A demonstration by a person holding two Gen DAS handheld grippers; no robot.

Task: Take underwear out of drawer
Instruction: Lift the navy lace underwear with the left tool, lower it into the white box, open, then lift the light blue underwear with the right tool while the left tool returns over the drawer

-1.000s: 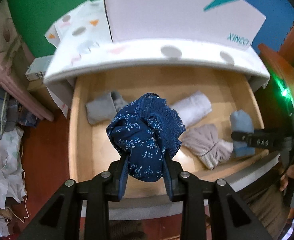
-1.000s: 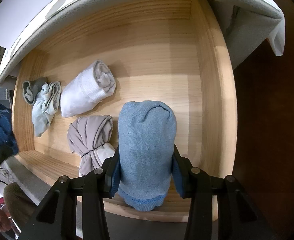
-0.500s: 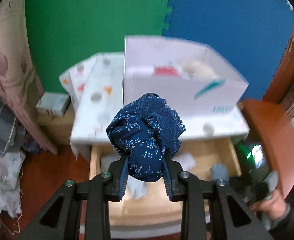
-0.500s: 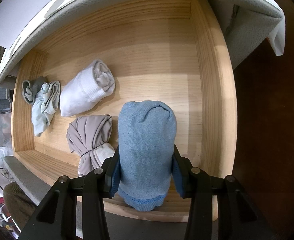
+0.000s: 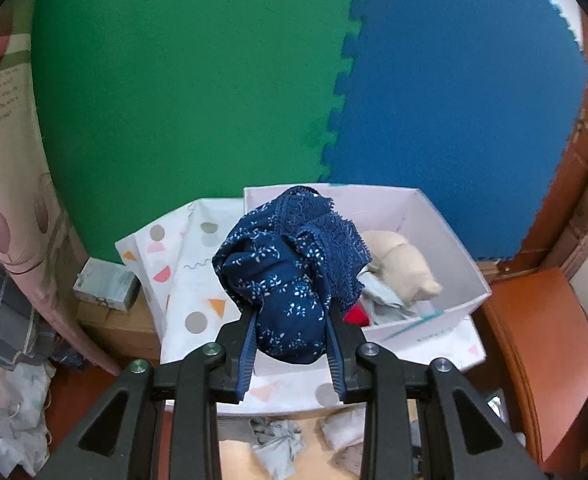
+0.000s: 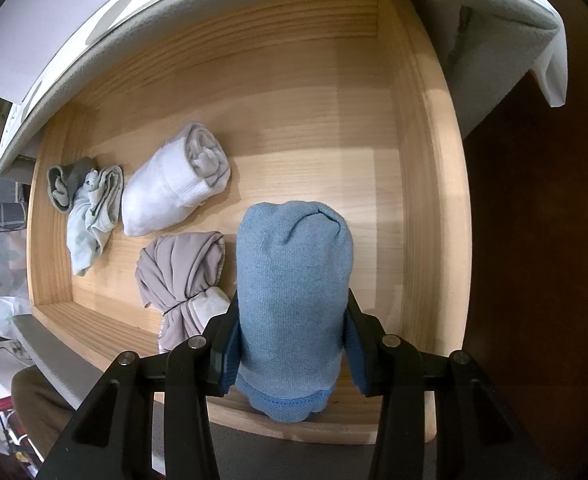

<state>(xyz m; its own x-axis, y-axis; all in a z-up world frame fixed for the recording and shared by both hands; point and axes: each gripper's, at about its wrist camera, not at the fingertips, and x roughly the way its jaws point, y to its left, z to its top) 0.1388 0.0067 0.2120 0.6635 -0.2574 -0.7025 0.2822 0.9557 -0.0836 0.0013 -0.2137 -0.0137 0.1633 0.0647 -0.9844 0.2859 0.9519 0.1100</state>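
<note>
My left gripper (image 5: pixel 290 354) is shut on a bundle of navy floral lace underwear (image 5: pixel 290 276), held high in front of an open white box (image 5: pixel 449 264) on the dresser top. Beige, grey and red garments lie inside that box. My right gripper (image 6: pixel 290 350) points down into the wooden drawer (image 6: pixel 425 208) and is shut on a rolled light-blue underwear (image 6: pixel 294 288) near the drawer's front right. Still in the drawer lie a white roll (image 6: pixel 174 188), a taupe bundle (image 6: pixel 186 276) and a pale grey-green pair (image 6: pixel 90 208) at the left.
A white cloth with coloured shapes (image 5: pixel 190 280) covers the dresser top. Green (image 5: pixel 182 92) and blue foam mats line the wall behind. A small box (image 5: pixel 106 284) and piled fabric sit to the left. An orange-brown chair (image 5: pixel 533 344) stands at the right.
My left gripper rose with the navy underwear from just above the drawer to the level of the white box on top. The right gripper and its blue roll stayed still.
</note>
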